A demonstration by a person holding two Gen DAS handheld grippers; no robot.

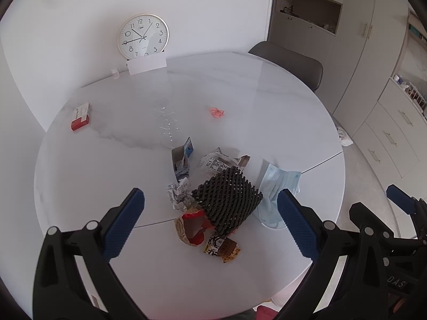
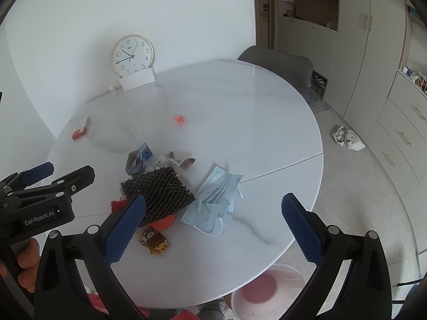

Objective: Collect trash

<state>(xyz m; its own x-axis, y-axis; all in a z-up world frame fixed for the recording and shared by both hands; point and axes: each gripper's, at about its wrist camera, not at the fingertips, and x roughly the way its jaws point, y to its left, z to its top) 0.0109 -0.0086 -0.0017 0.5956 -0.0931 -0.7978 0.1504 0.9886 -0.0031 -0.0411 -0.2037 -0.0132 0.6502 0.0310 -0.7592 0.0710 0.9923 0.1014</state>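
A pile of trash lies on the round white table (image 1: 240,85): a black foam net sleeve (image 1: 226,200), a blue face mask (image 1: 277,186), crumpled paper (image 1: 178,192), a torn small box (image 1: 182,157), a clear labelled wrapper (image 1: 221,160), a red-brown wrapper (image 1: 190,229) and a yellow-brown snack wrapper (image 1: 222,248). A pink scrap (image 1: 216,112) lies farther back. My left gripper (image 1: 210,222) is open above the pile. My right gripper (image 2: 213,226) is open, with the mask (image 2: 213,200) and net sleeve (image 2: 157,190) between its fingers. Both are empty.
A red-and-white box (image 1: 80,116) lies at the table's left. A wall clock (image 1: 143,36) and white card (image 1: 146,64) stand at the back. A grey chair (image 1: 291,61) is behind the table. A white bin with pink bottom (image 2: 267,290) sits below the table's near edge. A white bag (image 2: 347,138) lies on the floor.
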